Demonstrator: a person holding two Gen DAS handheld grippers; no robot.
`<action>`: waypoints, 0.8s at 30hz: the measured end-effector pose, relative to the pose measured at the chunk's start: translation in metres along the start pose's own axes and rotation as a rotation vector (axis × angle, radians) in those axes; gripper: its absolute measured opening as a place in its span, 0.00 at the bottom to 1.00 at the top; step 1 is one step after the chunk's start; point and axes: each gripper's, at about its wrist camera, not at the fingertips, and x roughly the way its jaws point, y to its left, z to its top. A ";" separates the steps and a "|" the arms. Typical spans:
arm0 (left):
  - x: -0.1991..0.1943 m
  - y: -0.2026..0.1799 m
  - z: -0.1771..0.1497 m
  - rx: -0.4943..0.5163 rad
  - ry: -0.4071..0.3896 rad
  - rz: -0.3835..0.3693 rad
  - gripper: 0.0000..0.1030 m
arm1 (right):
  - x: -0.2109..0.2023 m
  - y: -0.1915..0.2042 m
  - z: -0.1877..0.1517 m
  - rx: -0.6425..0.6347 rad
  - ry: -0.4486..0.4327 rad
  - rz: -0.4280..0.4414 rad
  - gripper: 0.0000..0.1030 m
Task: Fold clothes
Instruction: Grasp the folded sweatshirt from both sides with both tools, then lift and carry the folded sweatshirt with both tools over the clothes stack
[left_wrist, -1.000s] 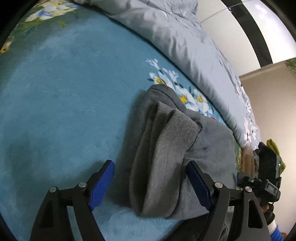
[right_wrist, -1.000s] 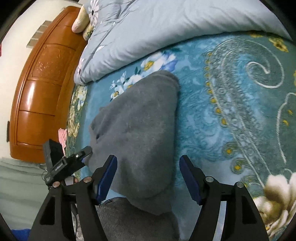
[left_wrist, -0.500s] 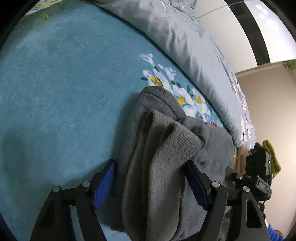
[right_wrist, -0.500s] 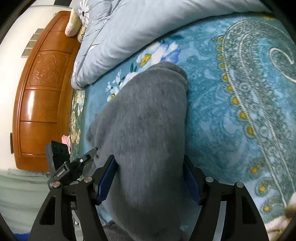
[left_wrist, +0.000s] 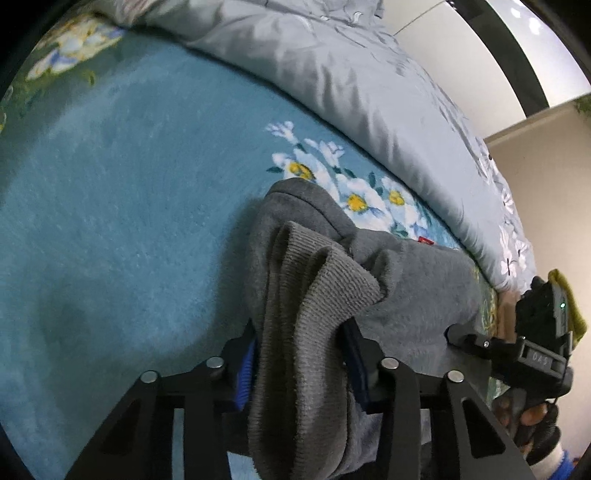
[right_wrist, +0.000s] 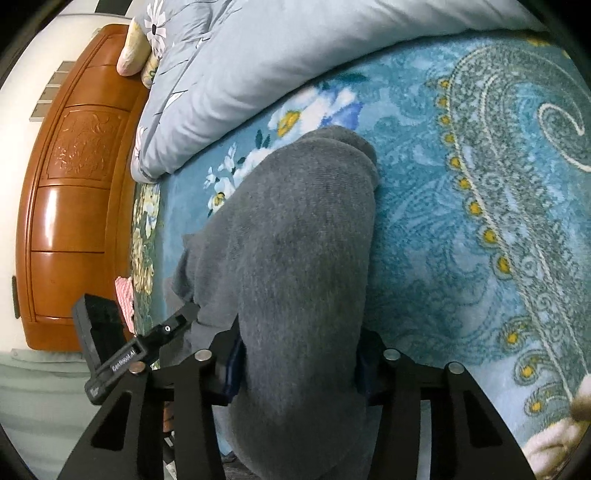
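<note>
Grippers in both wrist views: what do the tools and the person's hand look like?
The left tool and right tool have matte black angular finger frames with triangular cut-outs, silver round bolts and blue ribbed pads. The left tool's body carries white lettering; the right tool's, a green light. The right hand wears a dark glove with a white-and-blue cuff.

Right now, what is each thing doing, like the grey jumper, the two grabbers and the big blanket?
Grey jumper: folded, lying on the blue bed cover, near edge bunched between both grippers.
Left gripper: jaws have just been closing, pinching the ribbed cuff end.
Right gripper: jaws have just been closing, clamped on the jumper.
Grey duvet: rumpled, heaped behind the jumper.
</note>
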 end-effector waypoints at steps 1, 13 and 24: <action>-0.005 -0.004 -0.001 0.010 -0.008 0.003 0.39 | -0.003 0.002 0.000 0.000 -0.004 -0.001 0.44; -0.089 -0.099 -0.002 0.228 -0.140 -0.062 0.35 | -0.099 0.034 -0.003 -0.069 -0.146 0.103 0.39; -0.144 -0.268 -0.022 0.544 -0.219 -0.232 0.35 | -0.282 0.031 -0.054 -0.176 -0.389 0.088 0.39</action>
